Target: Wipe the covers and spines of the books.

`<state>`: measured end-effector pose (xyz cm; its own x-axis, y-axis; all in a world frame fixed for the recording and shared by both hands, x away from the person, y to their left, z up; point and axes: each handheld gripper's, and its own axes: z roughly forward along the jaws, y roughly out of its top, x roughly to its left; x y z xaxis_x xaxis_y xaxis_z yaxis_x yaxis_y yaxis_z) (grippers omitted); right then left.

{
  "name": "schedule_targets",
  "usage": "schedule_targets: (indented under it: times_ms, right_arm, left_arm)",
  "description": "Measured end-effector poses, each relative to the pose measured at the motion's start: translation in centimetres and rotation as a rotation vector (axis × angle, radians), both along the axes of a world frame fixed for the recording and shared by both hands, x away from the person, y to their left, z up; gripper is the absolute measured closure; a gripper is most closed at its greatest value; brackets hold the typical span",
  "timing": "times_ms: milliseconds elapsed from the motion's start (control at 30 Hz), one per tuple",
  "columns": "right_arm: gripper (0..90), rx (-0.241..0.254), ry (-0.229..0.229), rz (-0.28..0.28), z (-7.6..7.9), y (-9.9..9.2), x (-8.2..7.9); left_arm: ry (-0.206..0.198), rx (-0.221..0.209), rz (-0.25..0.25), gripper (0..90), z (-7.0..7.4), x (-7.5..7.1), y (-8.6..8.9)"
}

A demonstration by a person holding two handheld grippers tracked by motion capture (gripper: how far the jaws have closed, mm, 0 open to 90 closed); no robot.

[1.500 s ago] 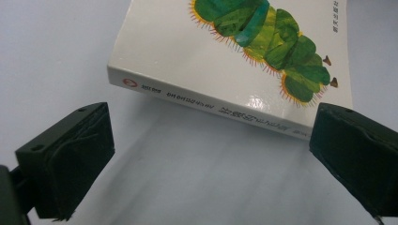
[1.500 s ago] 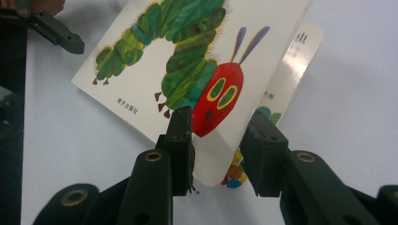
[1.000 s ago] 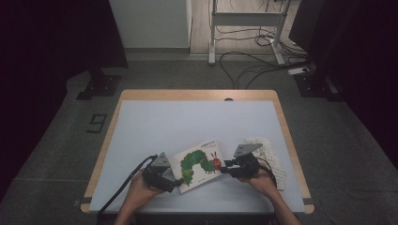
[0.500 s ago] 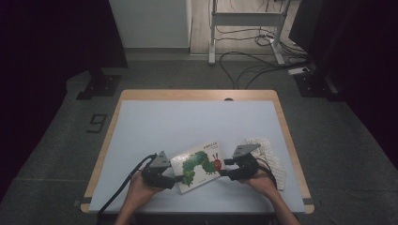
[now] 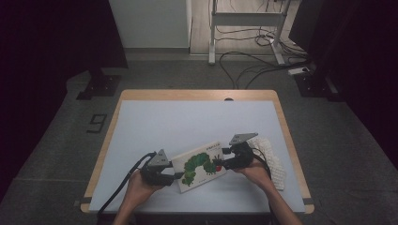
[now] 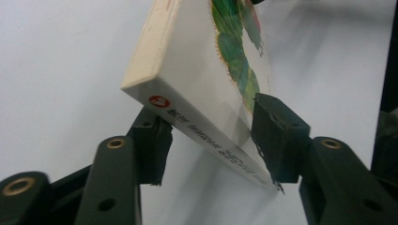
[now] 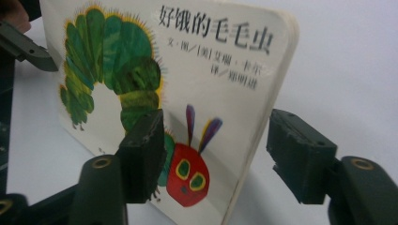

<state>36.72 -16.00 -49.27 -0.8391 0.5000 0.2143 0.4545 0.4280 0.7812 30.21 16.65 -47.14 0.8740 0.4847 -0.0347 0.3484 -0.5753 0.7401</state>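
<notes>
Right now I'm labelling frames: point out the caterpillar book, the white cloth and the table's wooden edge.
caterpillar book (image 5: 199, 165), high view, middle of its cover.
white cloth (image 5: 273, 159), high view, its knobbly middle.
table's wooden edge (image 5: 197, 95), high view, far rim.

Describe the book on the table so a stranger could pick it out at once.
On the pale blue table, look at the near edge, between the person's two grippers. The book lies there: a thick white board book with a green caterpillar and its red head on the cover, unlike the white knobbly mat at its right.
</notes>
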Motion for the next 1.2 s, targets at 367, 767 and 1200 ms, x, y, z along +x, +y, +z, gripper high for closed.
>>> schedule_targets:
  times_ms: [367,767,1200]
  right_arm:
    - [49.9,-0.002,-0.047,0.007,1.3,-0.3,-0.7]
    - [56.8,-0.007,-0.090,-0.009,2.2,-0.2,-1.2]
    - [57.4,-0.012,-0.156,-0.042,3.1,1.1,-0.4]
  left_arm:
    - [0.002,0.017,-0.017,58.4,1.1,0.5,0.0]
    - [-0.016,0.028,0.020,67.1,2.1,1.2,0.5]
    - [-0.080,0.048,0.076,65.6,3.3,2.7,1.2]
